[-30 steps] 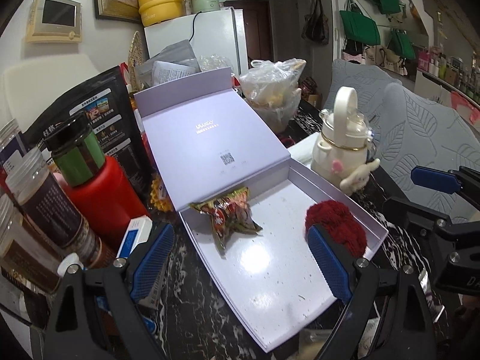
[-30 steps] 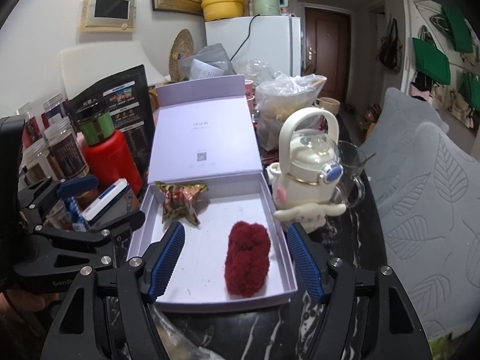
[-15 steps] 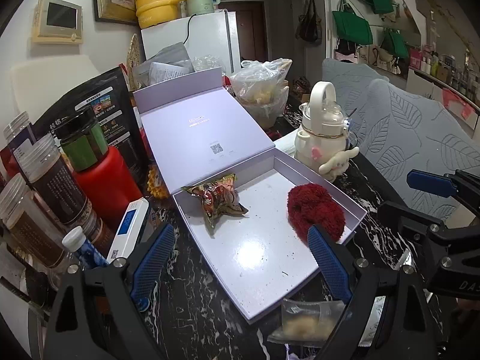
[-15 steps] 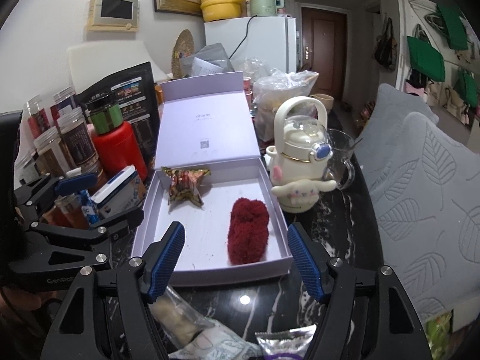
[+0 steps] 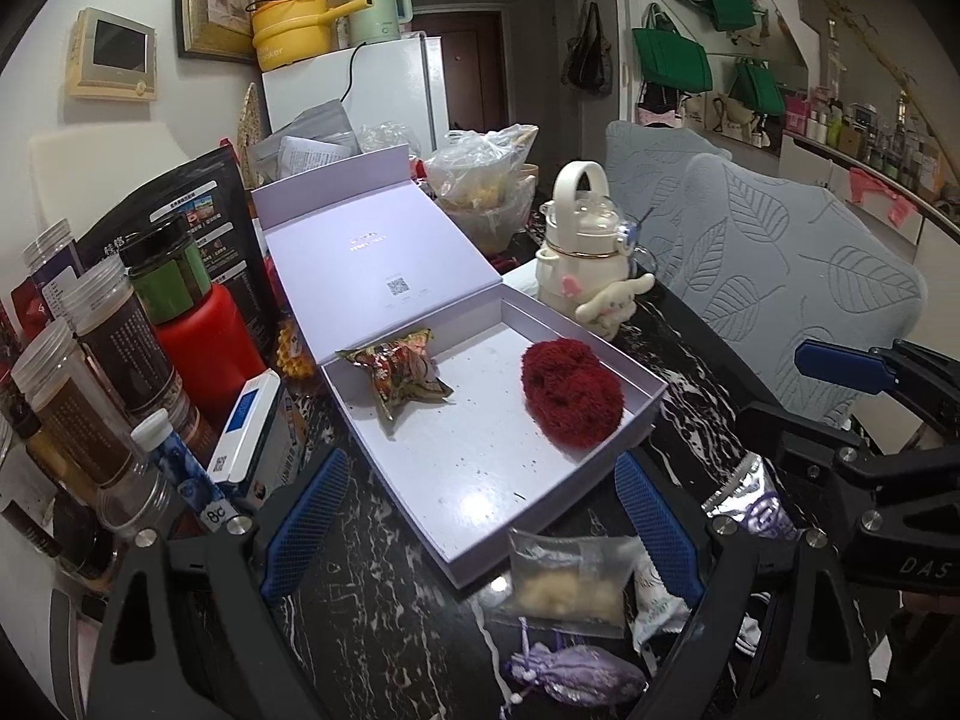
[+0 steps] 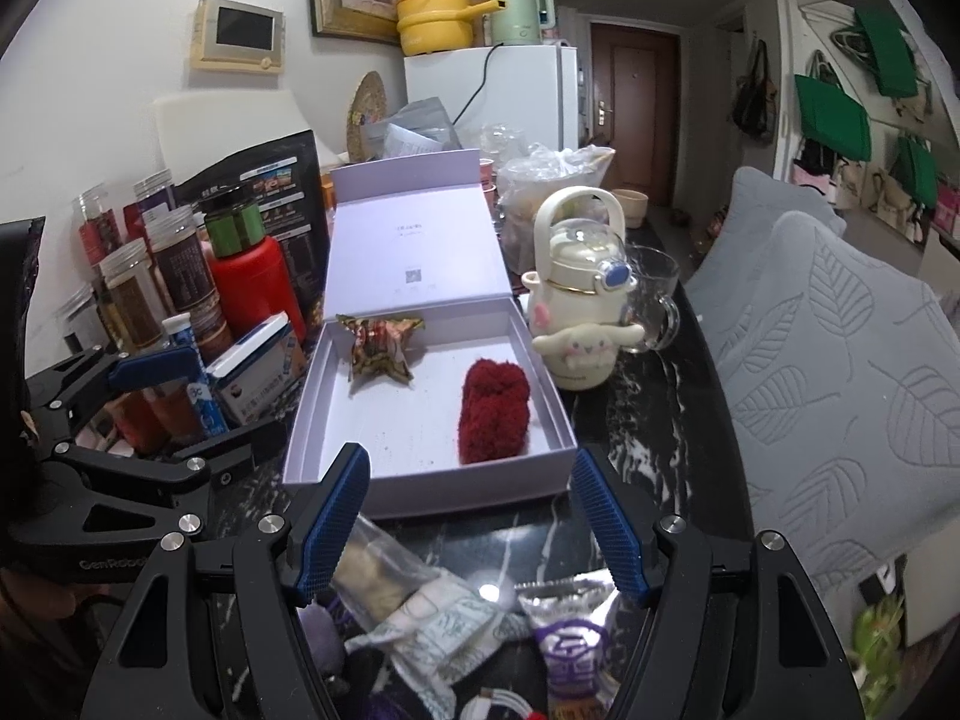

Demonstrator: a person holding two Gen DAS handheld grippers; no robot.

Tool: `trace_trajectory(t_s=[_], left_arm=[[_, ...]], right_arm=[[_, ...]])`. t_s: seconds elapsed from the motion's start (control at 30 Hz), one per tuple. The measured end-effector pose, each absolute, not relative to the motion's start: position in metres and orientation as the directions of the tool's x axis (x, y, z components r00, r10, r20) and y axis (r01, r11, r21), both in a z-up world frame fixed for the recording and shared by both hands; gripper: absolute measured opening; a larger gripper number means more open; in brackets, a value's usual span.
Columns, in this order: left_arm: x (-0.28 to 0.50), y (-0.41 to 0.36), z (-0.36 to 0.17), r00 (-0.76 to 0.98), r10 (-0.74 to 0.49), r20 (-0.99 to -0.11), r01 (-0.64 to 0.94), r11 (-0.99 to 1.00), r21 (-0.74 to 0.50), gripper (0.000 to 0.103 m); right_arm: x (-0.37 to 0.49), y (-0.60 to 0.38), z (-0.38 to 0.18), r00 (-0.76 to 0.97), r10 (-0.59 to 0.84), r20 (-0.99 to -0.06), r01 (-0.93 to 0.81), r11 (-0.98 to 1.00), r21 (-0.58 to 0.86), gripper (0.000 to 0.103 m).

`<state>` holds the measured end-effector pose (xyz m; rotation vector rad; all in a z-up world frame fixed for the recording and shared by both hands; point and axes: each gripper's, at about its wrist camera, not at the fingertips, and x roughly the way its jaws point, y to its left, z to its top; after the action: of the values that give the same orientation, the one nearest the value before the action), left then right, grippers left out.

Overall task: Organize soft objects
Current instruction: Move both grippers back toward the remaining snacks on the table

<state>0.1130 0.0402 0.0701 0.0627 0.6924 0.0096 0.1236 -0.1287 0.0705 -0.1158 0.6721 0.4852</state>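
An open lavender box [image 5: 645,402] [image 6: 561,414] holds a red fluffy item [image 5: 570,393] [image 6: 493,413] on its right and a colourful snack packet [image 5: 402,375] [image 6: 378,346] at its back left. In front of the box lie a clear pouch [image 5: 564,579] [image 6: 375,576], a white sachet [image 6: 444,621], a silver and purple packet [image 6: 567,639] [image 5: 750,510] and a lilac drawstring bag [image 5: 576,675]. My left gripper [image 5: 480,522] is open and empty, above the box's near corner. My right gripper [image 6: 471,522] is open and empty, above the loose packets.
Jars [image 5: 102,372], a red bottle [image 5: 204,348] and a blue-white carton [image 5: 249,426] crowd the left. A cream kettle with a plush toy [image 6: 579,312] and a glass mug [image 6: 651,300] stand right of the box. Grey leaf-pattern cushions [image 6: 840,360] lie to the right.
Both grippers have pulled back from the box toward me. The loose packets in front of the box have come into view. Both stay open; the items in the box have not moved.
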Motion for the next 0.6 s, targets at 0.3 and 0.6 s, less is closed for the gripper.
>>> trace_trajectory(t_s=[0.3,0.6], left_arm=[[0.081,0.030,0.067,0.777,-0.031,-0.628,0.059,0.998,0.024,0.092],[0.050,0.020,0.059,0.781,-0.059,-0.621,0.086,0.996,0.013,0.092]], right_arm=[[0.090,-0.143,0.069,0.692,0.374,-0.617,-0.446,0.894,0.042,0.071],[0.060,-0.153,0.060,0.693,0.368,-0.620,-0.436,0.899,0.046,0.071]])
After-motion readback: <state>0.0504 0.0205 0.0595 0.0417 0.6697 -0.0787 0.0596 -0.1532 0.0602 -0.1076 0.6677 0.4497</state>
